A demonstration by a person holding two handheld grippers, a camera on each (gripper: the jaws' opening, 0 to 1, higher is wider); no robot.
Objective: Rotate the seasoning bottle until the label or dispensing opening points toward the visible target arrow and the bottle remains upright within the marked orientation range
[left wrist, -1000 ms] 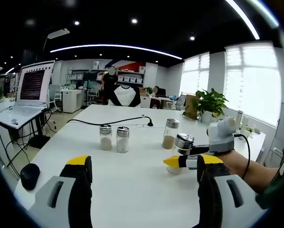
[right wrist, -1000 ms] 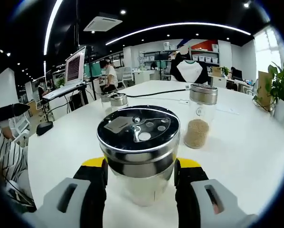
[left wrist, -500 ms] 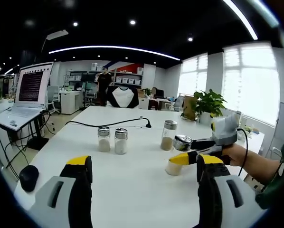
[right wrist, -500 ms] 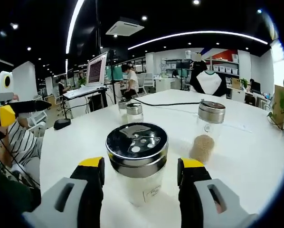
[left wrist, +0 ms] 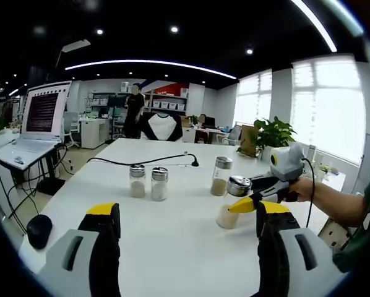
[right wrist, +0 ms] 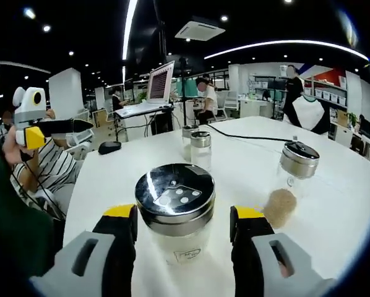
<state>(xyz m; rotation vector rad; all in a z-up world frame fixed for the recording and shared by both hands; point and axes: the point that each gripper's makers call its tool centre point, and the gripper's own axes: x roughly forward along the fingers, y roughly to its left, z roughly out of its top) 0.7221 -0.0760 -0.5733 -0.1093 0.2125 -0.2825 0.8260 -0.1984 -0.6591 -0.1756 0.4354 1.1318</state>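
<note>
Standing upright on the white table (right wrist: 333,204), the seasoning bottle (right wrist: 175,213) is seen between the jaws of the right gripper (right wrist: 182,232); contact cannot be told. The left gripper (left wrist: 184,238) is held wide, empty. The glass body is judged smooth, slippery and fragile; it is best gripped below the metal lid.

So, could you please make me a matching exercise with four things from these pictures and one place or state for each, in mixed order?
Things:
1. seasoning bottle
2. jar of brown granules
3. mouse
4. laptop

Places or states:
A. stands alone on the white table, silver lid on
B. off the table on a stand, screen lit
C. upright between the jaws of the right gripper
D. dark, lying near the table's edge

Pairs: 1-C, 2-A, 3-D, 4-B
</note>
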